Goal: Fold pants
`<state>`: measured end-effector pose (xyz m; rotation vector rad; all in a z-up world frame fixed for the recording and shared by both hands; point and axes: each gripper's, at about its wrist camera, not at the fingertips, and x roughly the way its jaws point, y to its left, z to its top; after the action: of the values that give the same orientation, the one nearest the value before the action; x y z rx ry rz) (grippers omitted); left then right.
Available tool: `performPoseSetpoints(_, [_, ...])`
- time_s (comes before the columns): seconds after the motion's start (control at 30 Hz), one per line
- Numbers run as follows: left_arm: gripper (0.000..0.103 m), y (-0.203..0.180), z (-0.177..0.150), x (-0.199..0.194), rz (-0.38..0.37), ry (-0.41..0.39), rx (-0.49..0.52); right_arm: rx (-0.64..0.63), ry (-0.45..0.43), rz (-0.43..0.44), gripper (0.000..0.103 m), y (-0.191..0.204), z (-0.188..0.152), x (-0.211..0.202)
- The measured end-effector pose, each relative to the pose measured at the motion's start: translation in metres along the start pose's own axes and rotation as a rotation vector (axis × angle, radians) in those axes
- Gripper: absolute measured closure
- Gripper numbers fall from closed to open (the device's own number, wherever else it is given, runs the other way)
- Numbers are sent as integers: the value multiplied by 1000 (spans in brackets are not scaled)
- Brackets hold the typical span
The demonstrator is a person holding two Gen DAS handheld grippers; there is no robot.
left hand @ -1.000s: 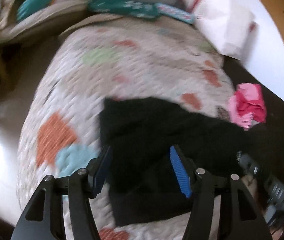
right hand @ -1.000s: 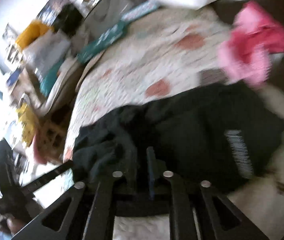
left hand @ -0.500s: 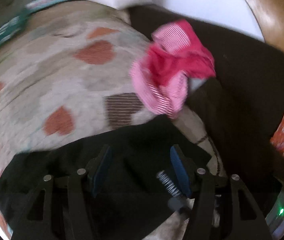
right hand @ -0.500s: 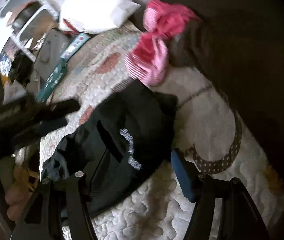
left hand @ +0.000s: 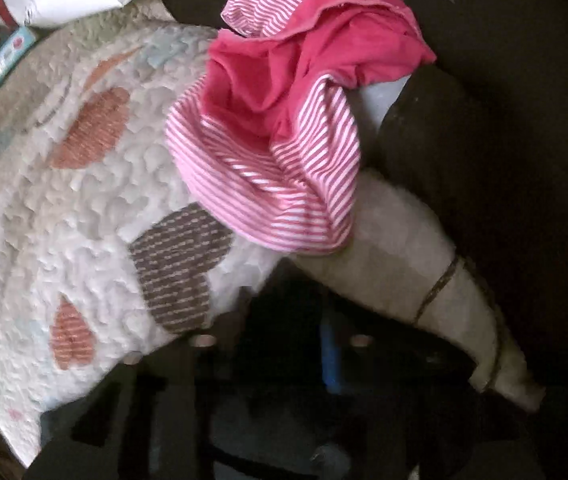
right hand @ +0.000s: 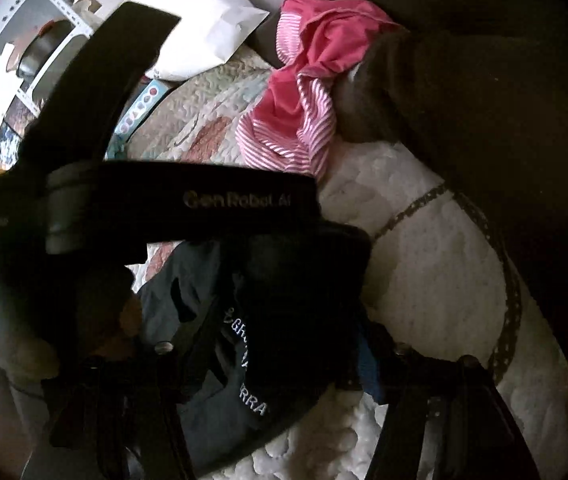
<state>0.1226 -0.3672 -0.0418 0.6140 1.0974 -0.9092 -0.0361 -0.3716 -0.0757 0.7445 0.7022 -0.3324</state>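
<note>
Leftmost, in the right wrist view, a white shelf (right hand: 44,36) and a white bag (right hand: 200,32) lie beyond the quilt (right hand: 435,280). Across the middle, the left gripper (right hand: 303,276), seen from the side, blocks much of the black pants (right hand: 220,344), which lie on the quilt near its edge, lettering partly legible. A pink striped garment (right hand: 299,120) sits just beyond, against a dark cushion (right hand: 503,100). Both sets of jaws are closing. The left gripper's own view (left hand: 284,344) is too dark to tell whether cloth is pinched; the right gripper (right hand: 268,356) straddles the pants, contact unclear.
</note>
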Motion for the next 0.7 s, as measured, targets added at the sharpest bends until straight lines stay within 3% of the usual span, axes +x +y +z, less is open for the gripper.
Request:
performPoseSetpoints(0.07, [89,6,-6,-10,-24,-20,-7,-28,13,-19,59,4,1,-2])
performPoseSetpoints(0.2, [90,19,-17,-36,-42,-68,-47,-73,24,3,73,14,2,-10])
performPoseSetpoints(0.5, [91,38,-25,-90,-56,-164,-137,-213,-29,67,79,47,-6,-43])
performPoseSetpoints(0.7, [90,60,-57,-141,-61,-245,-210,-315,-53,137,80,83,-7,-67])
